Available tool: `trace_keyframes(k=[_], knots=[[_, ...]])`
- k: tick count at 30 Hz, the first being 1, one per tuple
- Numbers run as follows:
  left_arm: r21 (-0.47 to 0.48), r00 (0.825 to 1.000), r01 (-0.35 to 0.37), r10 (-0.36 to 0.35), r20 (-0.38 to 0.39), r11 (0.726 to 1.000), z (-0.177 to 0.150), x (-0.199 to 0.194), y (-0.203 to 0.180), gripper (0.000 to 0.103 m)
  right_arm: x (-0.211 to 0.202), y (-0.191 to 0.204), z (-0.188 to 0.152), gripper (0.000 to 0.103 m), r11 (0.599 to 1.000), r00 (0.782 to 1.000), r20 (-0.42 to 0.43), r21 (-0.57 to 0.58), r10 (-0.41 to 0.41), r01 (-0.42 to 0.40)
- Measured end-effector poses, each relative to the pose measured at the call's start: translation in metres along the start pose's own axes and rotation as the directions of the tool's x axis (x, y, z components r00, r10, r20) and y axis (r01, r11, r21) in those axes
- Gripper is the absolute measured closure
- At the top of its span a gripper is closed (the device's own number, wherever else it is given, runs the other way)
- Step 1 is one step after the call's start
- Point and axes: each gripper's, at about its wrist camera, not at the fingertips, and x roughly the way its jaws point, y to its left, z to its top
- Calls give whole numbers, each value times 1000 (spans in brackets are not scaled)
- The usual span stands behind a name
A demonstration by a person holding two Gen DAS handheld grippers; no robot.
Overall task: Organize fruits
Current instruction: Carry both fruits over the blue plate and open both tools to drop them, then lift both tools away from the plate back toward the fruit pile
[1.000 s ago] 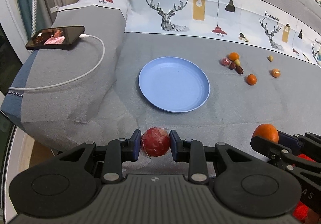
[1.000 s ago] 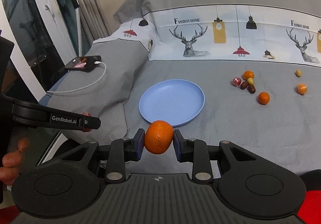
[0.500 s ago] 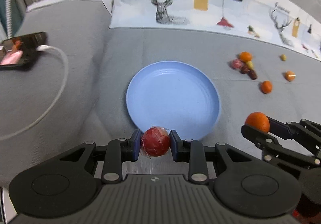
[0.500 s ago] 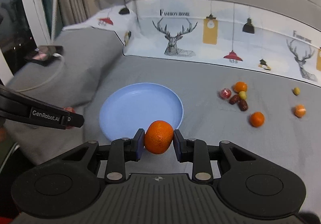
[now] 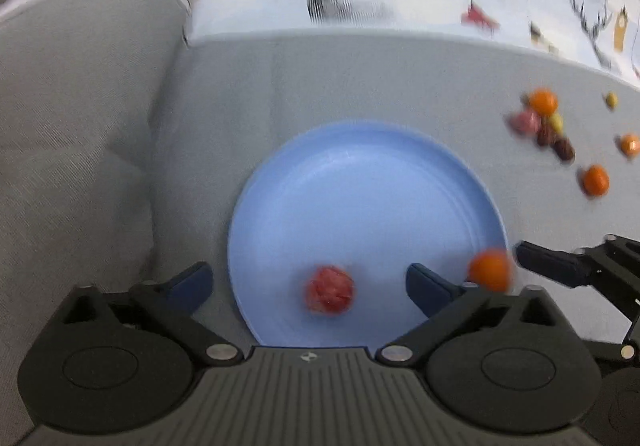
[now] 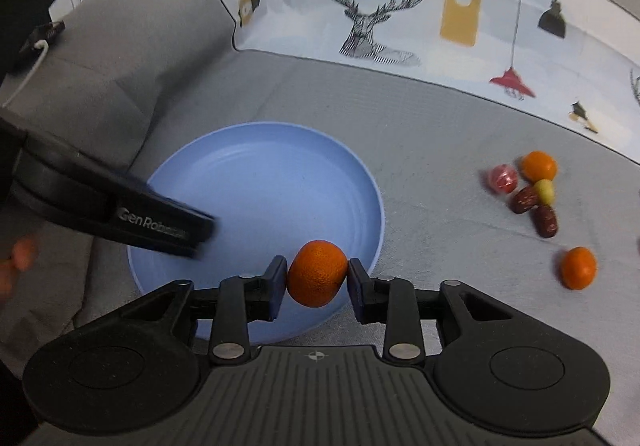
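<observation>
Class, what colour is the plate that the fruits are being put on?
The plate is plain light blue, clearest in the right wrist view.

I see the round blue plastic plate (image 6: 256, 182) mostly free at its far half. At its near edge, the black left gripper (image 5: 308, 286) with jaws wide and my right gripper (image 6: 317, 275) stand close together. A cluster of small fruits (image 6: 528, 190) blocks the grey cloth to the right.
</observation>
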Motion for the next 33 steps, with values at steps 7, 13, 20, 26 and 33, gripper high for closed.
trace_keyframes(k=[7, 13, 20, 26, 33], knots=[[-16, 1000, -16, 16, 14, 1000, -25, -49, 7, 0, -53, 0, -12, 9, 999, 999, 29, 16, -30, 29], [-48, 996, -88, 87, -15, 995, -82, -106, 9, 0, -116, 12, -42, 4, 992, 999, 5, 117, 43, -43], [-45, 996, -71, 74, 53, 996, -111, -154, 5, 0, -173, 34, -54, 1, 995, 993, 114, 96, 10, -21], [-66, 989, -54, 62, 134, 996, -116, -187, 1, 0, -205, 42, -66, 1, 997, 987, 160, 81, -24, 11], [-68, 981, -56, 68, 184, 996, -125, -212, -7, 0, -229, 46, -74, 1, 996, 977, 205, 85, -52, 35]])
